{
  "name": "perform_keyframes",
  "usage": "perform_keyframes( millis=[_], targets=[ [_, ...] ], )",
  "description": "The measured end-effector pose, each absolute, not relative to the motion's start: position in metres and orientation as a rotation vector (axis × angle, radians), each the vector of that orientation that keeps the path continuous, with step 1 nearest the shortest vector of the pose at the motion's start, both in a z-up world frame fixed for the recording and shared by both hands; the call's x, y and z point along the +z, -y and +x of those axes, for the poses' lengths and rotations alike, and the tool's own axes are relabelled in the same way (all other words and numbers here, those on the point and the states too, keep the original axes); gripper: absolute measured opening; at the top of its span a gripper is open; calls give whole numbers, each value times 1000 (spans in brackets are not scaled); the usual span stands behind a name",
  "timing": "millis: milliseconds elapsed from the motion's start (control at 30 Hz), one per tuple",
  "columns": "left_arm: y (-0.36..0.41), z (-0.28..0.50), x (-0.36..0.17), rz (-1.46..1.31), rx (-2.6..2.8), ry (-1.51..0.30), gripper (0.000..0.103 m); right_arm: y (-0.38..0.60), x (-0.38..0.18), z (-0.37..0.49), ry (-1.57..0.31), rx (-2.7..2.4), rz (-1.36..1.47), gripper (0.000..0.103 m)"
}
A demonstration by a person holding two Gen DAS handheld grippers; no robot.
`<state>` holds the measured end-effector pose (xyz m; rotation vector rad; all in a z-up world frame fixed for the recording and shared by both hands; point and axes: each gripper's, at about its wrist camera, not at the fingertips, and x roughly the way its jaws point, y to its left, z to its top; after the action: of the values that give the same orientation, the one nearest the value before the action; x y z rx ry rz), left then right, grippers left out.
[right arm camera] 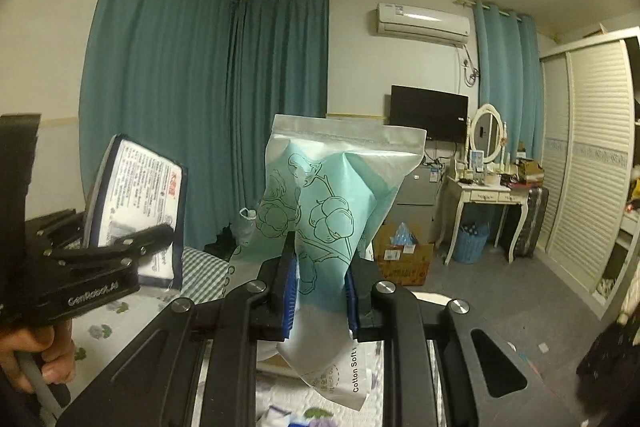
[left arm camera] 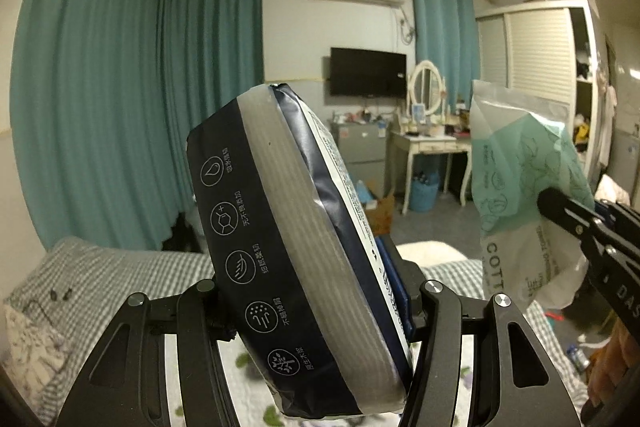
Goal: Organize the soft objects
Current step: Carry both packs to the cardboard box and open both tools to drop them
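A dark navy tissue pack [left arm camera: 296,247] with white icons stands tilted between the fingers of my left gripper [left arm camera: 316,291], which is shut on its lower half. In the right wrist view the same pack [right arm camera: 136,179] shows its printed white back, held up at the left by the left gripper [right arm camera: 152,239]. My right gripper [right arm camera: 320,291] is shut on a soft mint-and-white cotton pack [right arm camera: 332,195], its blue pads [right arm camera: 290,291] pinching the bag's middle. From the left wrist view that cotton pack [left arm camera: 516,163] hangs at the right in the right gripper [left arm camera: 560,207]. Both packs are up in the air.
Below lies a bed with a gingham sheet [left arm camera: 120,275] and a floral quilt [left arm camera: 248,387]. Beyond it are teal curtains [right arm camera: 180,107], a white dressing table [right arm camera: 484,195], a cardboard box [right arm camera: 404,259], a blue basket [right arm camera: 474,243] and a louvred wardrobe [right arm camera: 592,167]. A hand [right arm camera: 36,359] grips the left handle.
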<state>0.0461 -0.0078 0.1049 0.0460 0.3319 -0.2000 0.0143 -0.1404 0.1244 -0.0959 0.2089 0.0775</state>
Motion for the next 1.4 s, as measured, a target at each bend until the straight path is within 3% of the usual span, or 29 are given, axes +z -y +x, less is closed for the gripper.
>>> perform_keyframes(
  millis=[367, 767, 900, 1200, 1300, 1400],
  targets=[
    [11, 133, 39, 29, -246, -450, 55, 162, 59, 129, -269, 72, -110, 20],
    [31, 215, -62, 67, -224, -666, 55, 153, -73, 246, -558, 114, -204, 21],
    [34, 228, -87, 80, -251, -747, 55, 150, -102, 259, -639, 122, -239, 21],
    [39, 230, -93, 128, -261, -737, 60, 143, -123, 259, -689, 129, -290, 23],
    [31, 236, -95, 89, -260, -730, 62, 146, -117, 253, -671, 126, -283, 30],
    [24, 233, -85, 69, -242, -698, 73, 147, -109, 245, -646, 106, -276, 48]
  ],
)
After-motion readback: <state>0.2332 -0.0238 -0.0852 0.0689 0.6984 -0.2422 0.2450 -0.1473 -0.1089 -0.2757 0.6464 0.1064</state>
